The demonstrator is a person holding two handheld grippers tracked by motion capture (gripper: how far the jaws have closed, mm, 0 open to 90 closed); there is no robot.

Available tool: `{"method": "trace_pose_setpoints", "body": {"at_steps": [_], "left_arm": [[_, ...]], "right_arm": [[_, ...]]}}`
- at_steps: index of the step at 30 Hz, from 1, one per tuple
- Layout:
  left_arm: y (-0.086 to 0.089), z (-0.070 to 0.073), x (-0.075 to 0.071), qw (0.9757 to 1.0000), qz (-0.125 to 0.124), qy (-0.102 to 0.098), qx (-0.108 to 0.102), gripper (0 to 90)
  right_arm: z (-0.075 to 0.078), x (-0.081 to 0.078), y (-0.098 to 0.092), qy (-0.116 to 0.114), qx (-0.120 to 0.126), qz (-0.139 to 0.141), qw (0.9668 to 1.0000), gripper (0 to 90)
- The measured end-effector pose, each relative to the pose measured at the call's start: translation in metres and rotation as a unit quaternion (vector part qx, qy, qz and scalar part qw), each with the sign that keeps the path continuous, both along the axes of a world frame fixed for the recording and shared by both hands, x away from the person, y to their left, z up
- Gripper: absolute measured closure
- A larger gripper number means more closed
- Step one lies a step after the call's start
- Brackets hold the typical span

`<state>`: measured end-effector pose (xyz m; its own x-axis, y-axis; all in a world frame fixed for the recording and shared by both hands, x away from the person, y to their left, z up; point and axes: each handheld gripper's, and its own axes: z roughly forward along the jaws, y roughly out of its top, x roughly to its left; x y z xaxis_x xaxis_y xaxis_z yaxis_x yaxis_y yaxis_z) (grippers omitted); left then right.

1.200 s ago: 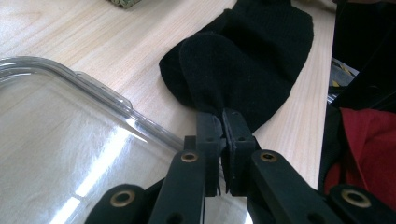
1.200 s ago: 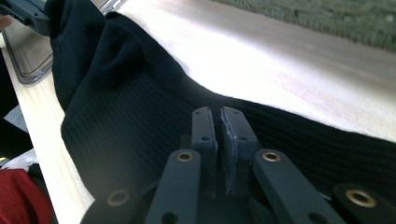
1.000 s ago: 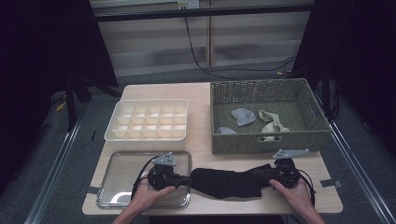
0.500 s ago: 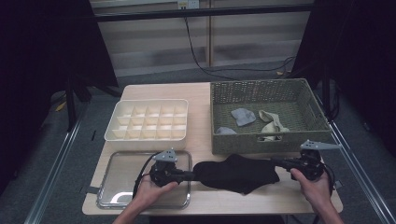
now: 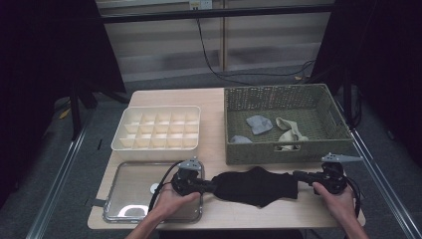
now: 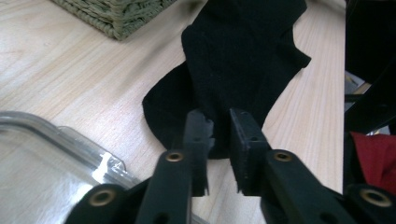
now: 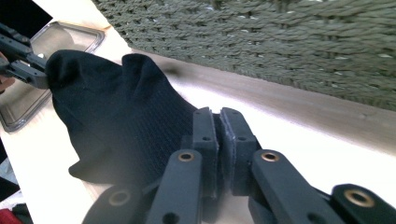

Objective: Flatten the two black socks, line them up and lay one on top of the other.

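- A black knit sock (image 5: 256, 185), soft and rumpled, lies stretched along the front of the pale wooden table (image 5: 214, 104), below the basket.
- The left gripper (image 6: 218, 135) has just been opening; a narrow gap shows between its jaws, the sock's end just ahead of them.
- The right gripper (image 7: 219, 140) pinches the sock's other end, jaws nearly together.
- Behind it stand a woven olive basket (image 5: 298, 152), a cream compartment box (image 5: 158, 146) and a clear tray (image 5: 119, 209).
- The room around is dark, with its details hard to make out.

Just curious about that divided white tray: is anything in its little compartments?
No, in the high view every compartment of the white tray is bare, while the black sock lies on the table.
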<state>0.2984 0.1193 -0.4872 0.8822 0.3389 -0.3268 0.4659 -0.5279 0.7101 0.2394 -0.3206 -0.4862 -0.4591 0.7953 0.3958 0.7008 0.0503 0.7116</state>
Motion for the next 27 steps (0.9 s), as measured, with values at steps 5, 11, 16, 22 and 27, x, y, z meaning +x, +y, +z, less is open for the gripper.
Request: {"method": "trace_pose_setpoints", "body": {"at_steps": [5,11,16,22,27], "left_arm": [[0.006,0.004,0.002,0.9998,0.017,-0.005,-0.011,69.0],[0.01,0.01,0.0,0.9996,0.019,-0.014,-0.016,66.8],[0.009,0.017,-0.003,0.9994,0.003,-0.026,-0.024,79.1],[-0.007,0.018,0.002,0.9992,-0.027,-0.023,-0.019,81.7],[-0.017,0.004,0.008,0.9995,-0.028,-0.013,-0.001,81.1]], "right_arm": [[0.003,-0.001,0.001,-0.008,0.002,-0.004,1.0,79.0],[0.007,-0.002,0.0,-0.017,0.011,-0.004,0.9998,77.2],[0.007,-0.002,0.008,-0.011,0.012,0.009,0.9998,78.1],[0.01,0.006,0.022,-0.012,0.017,0.028,0.9994,76.3],[0.008,0.012,0.034,-0.008,0.011,0.05,0.9987,74.9]]}}
